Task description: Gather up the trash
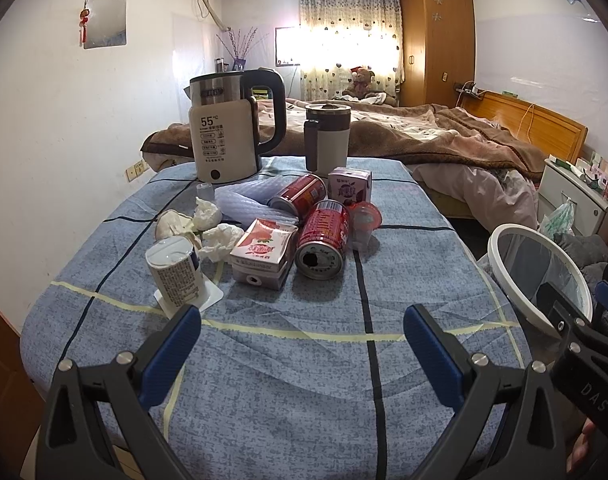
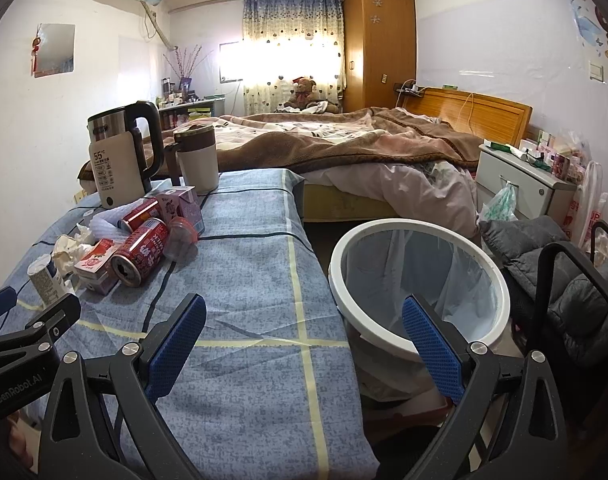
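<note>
Trash lies in a heap on the blue-clothed table (image 1: 304, 360): two red cans (image 1: 322, 246) (image 1: 299, 196), a pink carton (image 1: 263, 254), a purple carton (image 1: 350, 186), a clear plastic cup (image 1: 364, 226), a white yogurt bottle (image 1: 175, 272) and crumpled tissues (image 1: 207, 220). The heap also shows in the right wrist view, with the near red can (image 2: 141, 252). My left gripper (image 1: 301, 332) is open and empty, short of the heap. My right gripper (image 2: 304, 324) is open and empty, over the table's right edge beside the white-rimmed trash bin (image 2: 420, 280).
An electric kettle (image 1: 227, 128) and a lidded mug (image 1: 328, 136) stand at the table's far end. A bed (image 2: 364, 148) lies beyond. A white nightstand (image 2: 520, 184) and a dark chair (image 2: 576, 292) stand right of the bin.
</note>
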### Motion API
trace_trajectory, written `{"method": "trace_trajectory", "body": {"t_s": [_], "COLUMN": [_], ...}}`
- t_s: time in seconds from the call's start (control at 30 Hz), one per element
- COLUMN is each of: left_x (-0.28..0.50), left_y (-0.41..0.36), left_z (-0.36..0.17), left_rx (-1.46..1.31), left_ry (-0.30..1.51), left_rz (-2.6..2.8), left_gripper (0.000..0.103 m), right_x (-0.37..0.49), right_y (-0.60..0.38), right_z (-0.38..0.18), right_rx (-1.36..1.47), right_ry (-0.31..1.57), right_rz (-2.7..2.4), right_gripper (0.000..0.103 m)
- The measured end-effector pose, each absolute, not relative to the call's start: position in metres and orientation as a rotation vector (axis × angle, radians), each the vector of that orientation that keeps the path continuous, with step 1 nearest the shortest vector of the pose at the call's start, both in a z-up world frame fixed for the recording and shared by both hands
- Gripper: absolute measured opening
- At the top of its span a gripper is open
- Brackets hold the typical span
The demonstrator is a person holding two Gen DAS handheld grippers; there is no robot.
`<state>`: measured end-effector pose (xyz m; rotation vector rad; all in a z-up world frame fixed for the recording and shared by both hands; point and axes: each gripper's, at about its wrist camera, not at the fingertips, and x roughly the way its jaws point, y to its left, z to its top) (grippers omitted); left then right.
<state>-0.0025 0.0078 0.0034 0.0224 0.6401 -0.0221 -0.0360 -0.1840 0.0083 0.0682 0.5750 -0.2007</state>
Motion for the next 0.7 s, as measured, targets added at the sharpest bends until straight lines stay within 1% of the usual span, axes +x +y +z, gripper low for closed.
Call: {"method": "trace_trajectory", "body": {"t_s": [0.7], "left_x": [-0.0031], "left_y": [0.008], "left_z": [0.0044], "left_rx": [0.02], "left_ry": [0.64], "left_rz": [-0.022], "left_gripper": [0.103], "right_x": [-0.036], "right_y": [-0.1851], "right_z": [0.0105], "right_rx": [0.065], "right_ry": [0.576], "right_rz": [-0.203], "right_gripper": [0.099]}}
